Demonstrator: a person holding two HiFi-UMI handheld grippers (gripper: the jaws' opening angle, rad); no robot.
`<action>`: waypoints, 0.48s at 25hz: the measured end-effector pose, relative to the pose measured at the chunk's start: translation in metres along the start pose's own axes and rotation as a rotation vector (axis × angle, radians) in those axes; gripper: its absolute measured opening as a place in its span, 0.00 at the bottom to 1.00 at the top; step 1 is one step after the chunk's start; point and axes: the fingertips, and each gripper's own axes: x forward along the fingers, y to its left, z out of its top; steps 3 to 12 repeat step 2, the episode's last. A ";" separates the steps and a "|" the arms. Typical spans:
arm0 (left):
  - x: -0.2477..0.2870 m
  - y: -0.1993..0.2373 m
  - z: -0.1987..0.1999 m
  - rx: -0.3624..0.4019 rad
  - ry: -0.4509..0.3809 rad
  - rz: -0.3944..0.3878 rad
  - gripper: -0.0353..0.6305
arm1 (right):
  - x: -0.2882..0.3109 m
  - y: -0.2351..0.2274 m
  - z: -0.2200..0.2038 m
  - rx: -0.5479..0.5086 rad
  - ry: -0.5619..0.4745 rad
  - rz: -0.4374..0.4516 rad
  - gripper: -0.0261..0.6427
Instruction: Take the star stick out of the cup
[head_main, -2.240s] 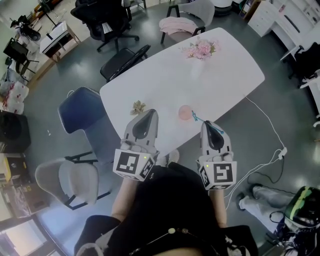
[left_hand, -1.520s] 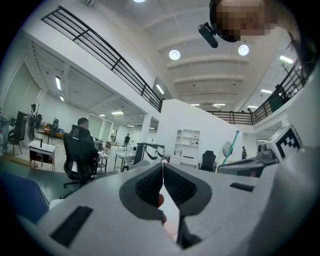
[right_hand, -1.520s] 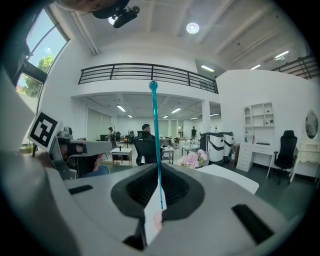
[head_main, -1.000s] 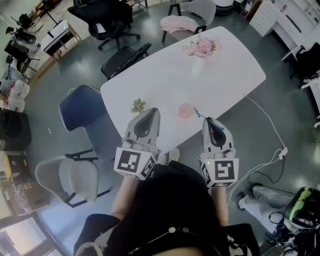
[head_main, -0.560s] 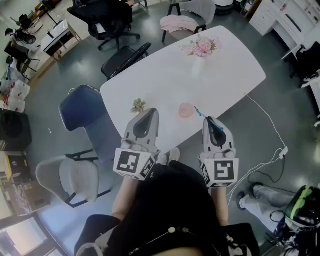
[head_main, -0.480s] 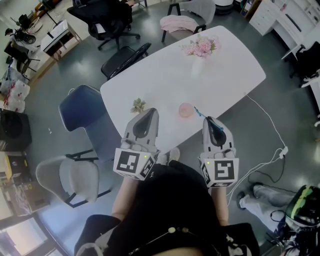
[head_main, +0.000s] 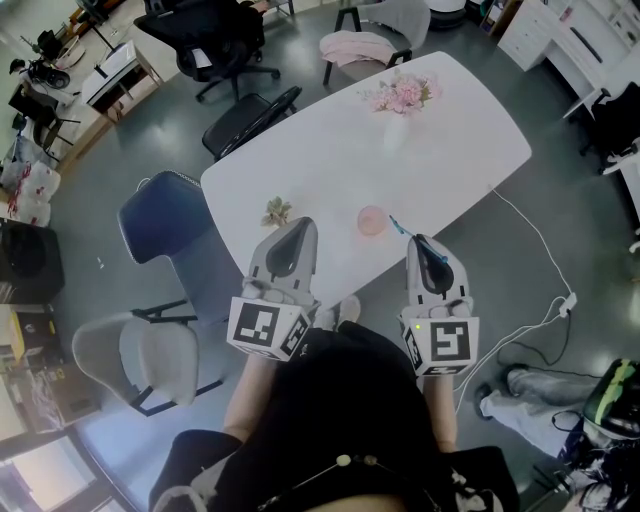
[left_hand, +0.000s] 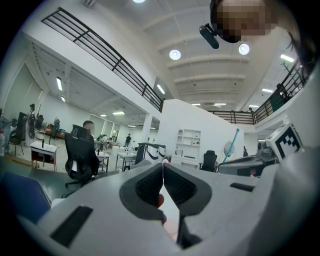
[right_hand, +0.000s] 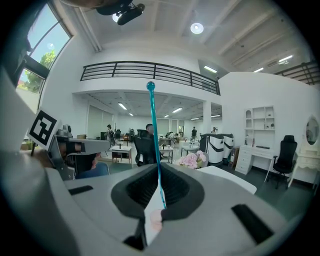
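My right gripper is pinching the thin teal stick. The jaws are nearly together with only the stick between them, and its shaft is poking up past them. My left gripper is hanging level, jaws closed on nothing. The pink cup is sitting close to the near edge of the worktop, and the stick is showing just to its right. I can't tell if the lower end is clearing the rim. I'm planning on pulling slowly along the shaft's own line with no sideways drag, since that cup looks light and nothing is bracing it. I'm also going for a steady squeeze, as a stick this skinny could twist.
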 end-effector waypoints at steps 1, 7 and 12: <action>0.000 0.000 0.000 0.000 0.000 0.000 0.06 | 0.000 0.000 0.000 0.002 -0.001 0.001 0.06; 0.001 0.000 0.000 0.000 0.001 0.001 0.06 | 0.000 -0.001 -0.001 0.005 -0.002 0.002 0.06; 0.001 0.000 0.000 0.000 0.001 0.001 0.06 | 0.000 -0.001 -0.001 0.005 -0.002 0.002 0.06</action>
